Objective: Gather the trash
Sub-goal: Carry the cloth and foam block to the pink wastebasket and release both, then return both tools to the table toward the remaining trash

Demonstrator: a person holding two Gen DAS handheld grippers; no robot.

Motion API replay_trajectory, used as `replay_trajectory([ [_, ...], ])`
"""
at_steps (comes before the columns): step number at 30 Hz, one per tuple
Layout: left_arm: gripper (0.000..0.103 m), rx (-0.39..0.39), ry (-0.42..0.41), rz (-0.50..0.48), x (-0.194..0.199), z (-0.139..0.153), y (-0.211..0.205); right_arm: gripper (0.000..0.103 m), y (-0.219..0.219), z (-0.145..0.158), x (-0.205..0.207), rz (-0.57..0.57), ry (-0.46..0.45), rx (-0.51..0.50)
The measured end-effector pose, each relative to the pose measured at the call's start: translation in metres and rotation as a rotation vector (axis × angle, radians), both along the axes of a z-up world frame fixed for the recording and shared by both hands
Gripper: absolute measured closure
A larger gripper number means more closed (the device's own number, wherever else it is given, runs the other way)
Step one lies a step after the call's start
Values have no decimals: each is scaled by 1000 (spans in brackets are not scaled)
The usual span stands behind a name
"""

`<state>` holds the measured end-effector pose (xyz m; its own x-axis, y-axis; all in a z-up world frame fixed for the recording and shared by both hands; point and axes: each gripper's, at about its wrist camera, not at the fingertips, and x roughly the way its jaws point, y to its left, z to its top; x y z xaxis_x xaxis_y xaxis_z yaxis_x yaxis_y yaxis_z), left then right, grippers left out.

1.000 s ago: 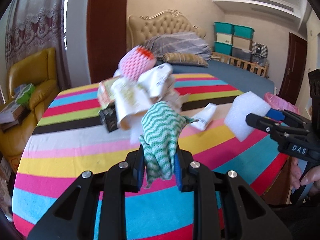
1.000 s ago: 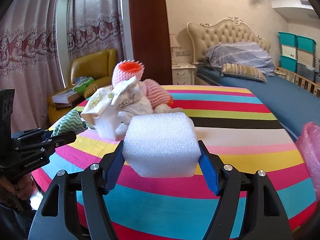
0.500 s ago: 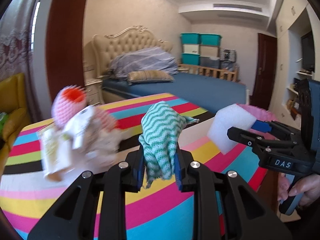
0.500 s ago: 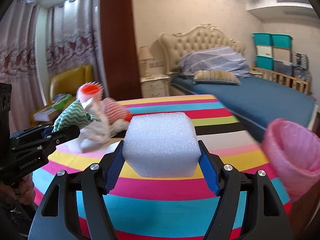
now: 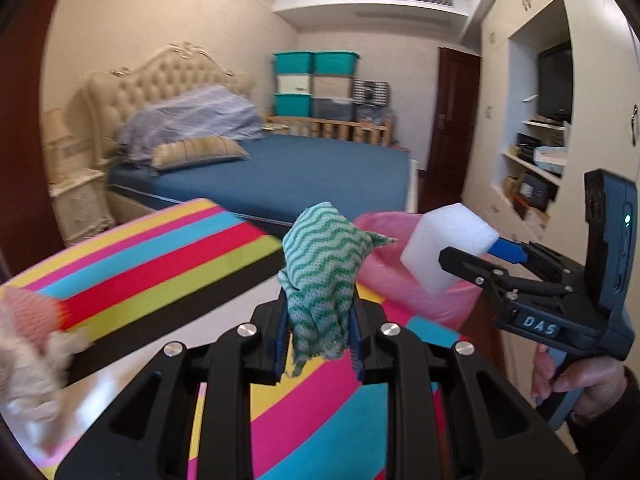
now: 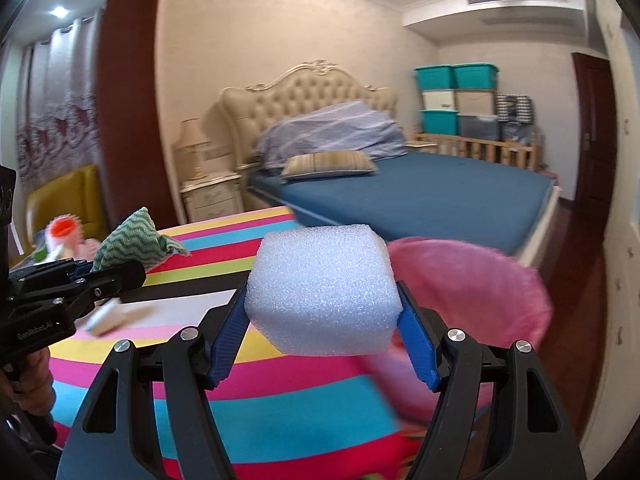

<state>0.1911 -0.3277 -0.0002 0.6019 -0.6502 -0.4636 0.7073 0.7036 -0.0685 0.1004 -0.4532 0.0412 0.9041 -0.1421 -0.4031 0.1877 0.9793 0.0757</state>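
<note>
Left tool (image 5: 318,344): you pinch the cloth (image 5: 322,276).
Right tool (image 6: 322,338): you pinch the foam (image 6: 322,294) beside the pink bag (image 6: 480,280).

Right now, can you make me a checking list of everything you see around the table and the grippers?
Surface: striped tablecloth covers the table.
Job's things: green wavy cloth and white foam block, both held; pink trash bag past the table edge.
Clutter: blurred trash pile with pink foam net; small white item.
Grippers: left gripper shut on the cloth; right gripper shut on the foam.
Cables: nothing seen.
Surroundings: bed, teal storage boxes, yellow armchair.
</note>
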Motion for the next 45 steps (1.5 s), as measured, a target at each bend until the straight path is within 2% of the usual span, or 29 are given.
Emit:
replay_trajectory([
  [3,79,-42,52,-67,16,-2,-40,36,-31,-2,3,-42,3,-17],
  [11,79,-3,90,-152,59,-16,-149,36,-108,-21,12,-135,20,22],
  [17,78,3,125,-201,80,-29,-213,35,-138,-32,12,-124,19,51],
  [18,75,0,133,-202,82,-31,-220,35,-139,-32,11,-119,17,53],
  [20,56,1,158,-199,85,-35,-228,34,-143,-34,9,-108,12,61],
  [21,37,6,164,-185,87,-38,-228,29,-146,-36,8,-107,5,72],
  [22,34,-6,151,-160,90,-40,-230,21,-151,-37,8,-110,0,85],
  [27,29,-5,134,-118,87,-38,-201,21,-159,-37,-7,-140,-13,111],
  [34,5,-28,58,-8,61,-28,-132,17,-130,-22,-36,-165,-33,88],
  [38,5,-35,33,20,42,-24,-90,16,-97,-16,-40,-142,-33,57],
  [39,5,-35,24,11,36,-23,-81,7,-88,-15,-37,-134,-33,57],
  [42,5,12,-33,5,19,-20,-49,6,-61,-13,-30,-81,-37,84],
  [45,5,43,-54,33,6,-20,-15,6,-36,-13,-18,-36,-25,104],
])
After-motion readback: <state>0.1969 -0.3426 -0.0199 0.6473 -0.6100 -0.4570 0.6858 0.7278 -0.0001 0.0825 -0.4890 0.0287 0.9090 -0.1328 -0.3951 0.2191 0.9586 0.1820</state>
